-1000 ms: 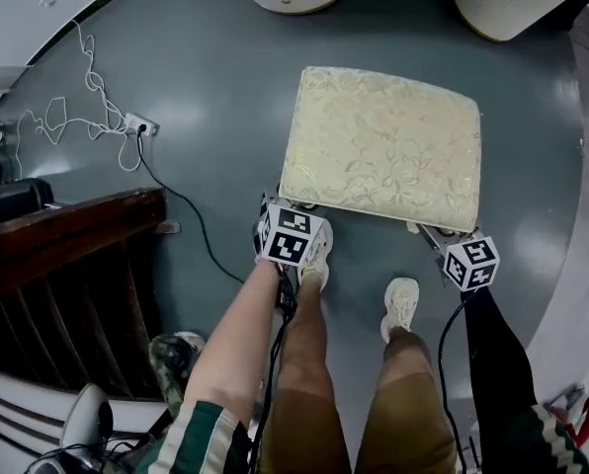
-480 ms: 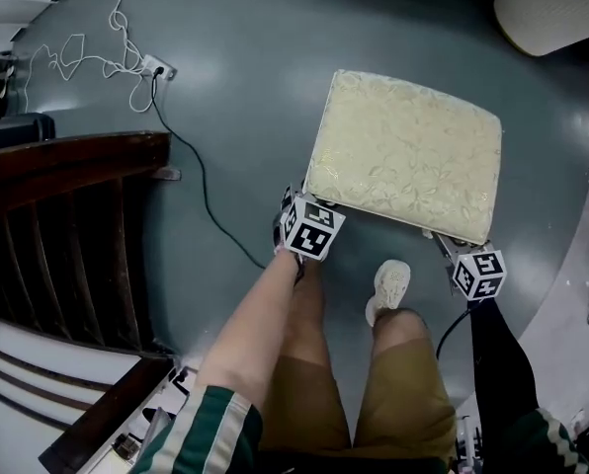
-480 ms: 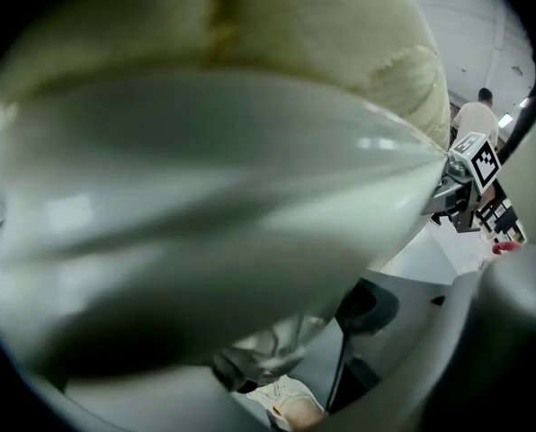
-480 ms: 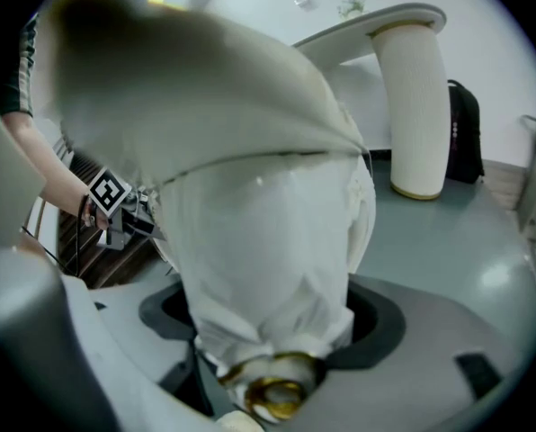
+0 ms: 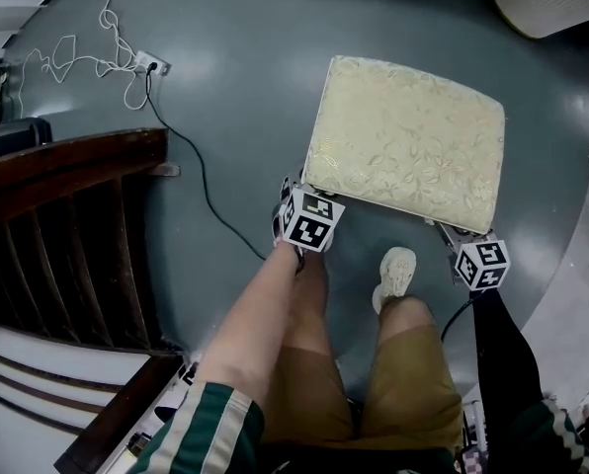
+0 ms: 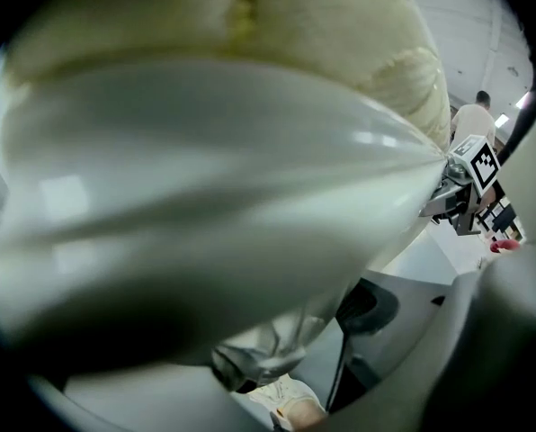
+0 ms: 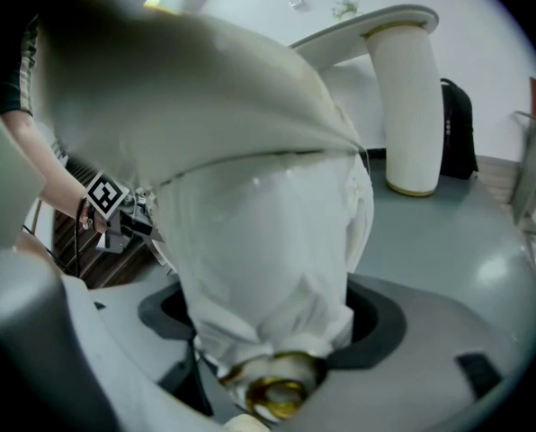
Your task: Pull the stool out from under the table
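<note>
The stool, with a cream patterned cushion, stands on the grey floor in the head view. My left gripper is at its near left corner, shut on the white leg there. The underside of the seat fills most of the left gripper view. At the near right corner, my right gripper is shut on the other white leg, which ends in a brass foot. Each gripper shows in the other's view, the left one and the right one.
Dark wooden furniture stands at the left. A power strip with a white cable and a black cable lie on the floor. A white table pedestal rises behind the stool. My shoe is just before the stool.
The stool has come toward me with both grippers still on its legs, and the white pedestal bases at the top have slid out of view. My feet have stepped back.
</note>
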